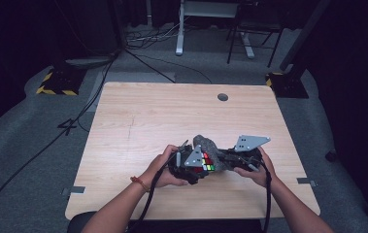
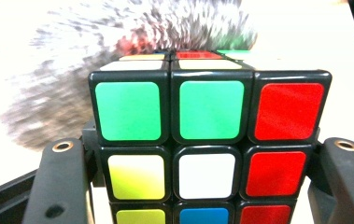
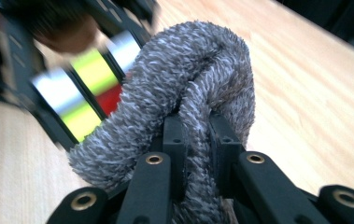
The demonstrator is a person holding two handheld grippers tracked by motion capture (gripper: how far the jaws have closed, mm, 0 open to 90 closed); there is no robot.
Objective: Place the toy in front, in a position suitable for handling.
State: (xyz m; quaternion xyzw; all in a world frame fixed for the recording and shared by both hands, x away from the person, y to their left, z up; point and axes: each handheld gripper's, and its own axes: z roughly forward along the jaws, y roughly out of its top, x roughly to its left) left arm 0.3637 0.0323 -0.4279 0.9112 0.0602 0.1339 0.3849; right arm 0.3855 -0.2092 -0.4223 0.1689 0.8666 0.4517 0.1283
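A Rubik's cube (image 2: 207, 140) with green, red, yellow, white and blue stickers sits clamped between the jaws of my left gripper (image 2: 207, 186). In the high view the cube (image 1: 207, 164) is held just above the table near its front edge, left gripper (image 1: 191, 162) at its left. My right gripper (image 3: 198, 140) is shut on a fuzzy grey cloth (image 3: 184, 93), which bulges out in a thick fold against the cube (image 3: 88, 88). From above, the cloth (image 1: 208, 145) lies over the cube's far side, the right gripper (image 1: 242, 158) beside it. Behind the cube the cloth (image 2: 118, 51) looks blurred.
The light wooden table (image 1: 147, 116) has a round cable hole (image 1: 223, 97) near its far edge. Grey carpet, cables, stand bases with yellow-black stripes (image 1: 55, 85) and chair legs lie beyond it. Both forearms enter from the bottom.
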